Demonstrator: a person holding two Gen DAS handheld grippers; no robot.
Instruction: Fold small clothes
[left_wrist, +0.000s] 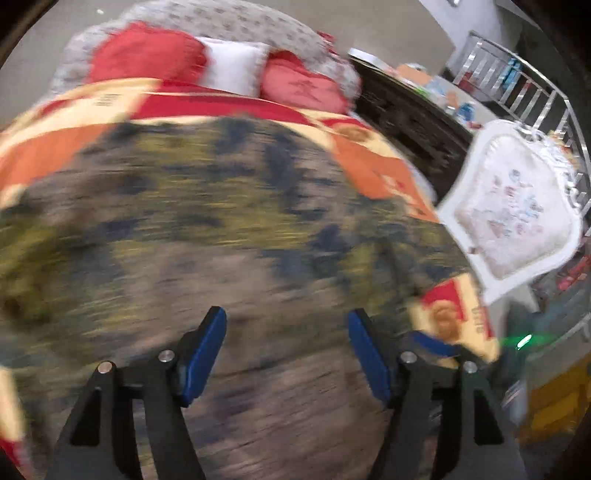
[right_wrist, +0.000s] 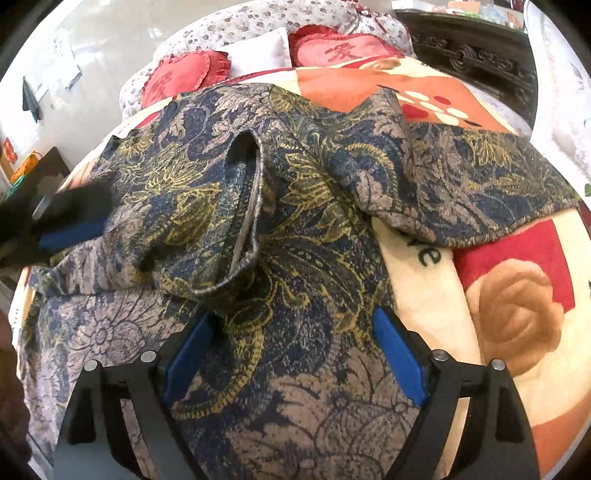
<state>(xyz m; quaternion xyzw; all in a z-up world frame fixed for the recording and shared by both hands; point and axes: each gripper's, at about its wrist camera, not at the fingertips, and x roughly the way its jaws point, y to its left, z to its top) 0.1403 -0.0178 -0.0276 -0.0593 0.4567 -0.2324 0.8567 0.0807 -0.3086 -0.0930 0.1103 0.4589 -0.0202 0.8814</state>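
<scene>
A patterned garment (right_wrist: 280, 221), printed in blue, grey and yellow, is spread over a blanket (right_wrist: 509, 295) on a bed. It is rumpled rather than flat: a hemmed opening (right_wrist: 247, 218) stands up near its middle, and a folded flap (right_wrist: 461, 184) is laid across its far right part, above the blanket's rose motif.

The right tongs (right_wrist: 291, 354) are held over the near edge of the garment with both blue pads spread wide; nothing is pinched between them. The left tongs (left_wrist: 288, 354) are likewise spread apart above the garment (left_wrist: 221, 240), which is heavily blurred in the left wrist view. In the right wrist view the left tongs (right_wrist: 70, 229) are seen at the garment's left edge, but contact with the cloth cannot be judged there.

Beyond the garment, at the head of the bed, two red heart-shaped cushions (right_wrist: 184, 79) are set either side of a white pillow (right_wrist: 262, 51). Right of the bed a dark carved cabinet (right_wrist: 476, 59) is seen, and a white padded chair back (left_wrist: 517, 210).
</scene>
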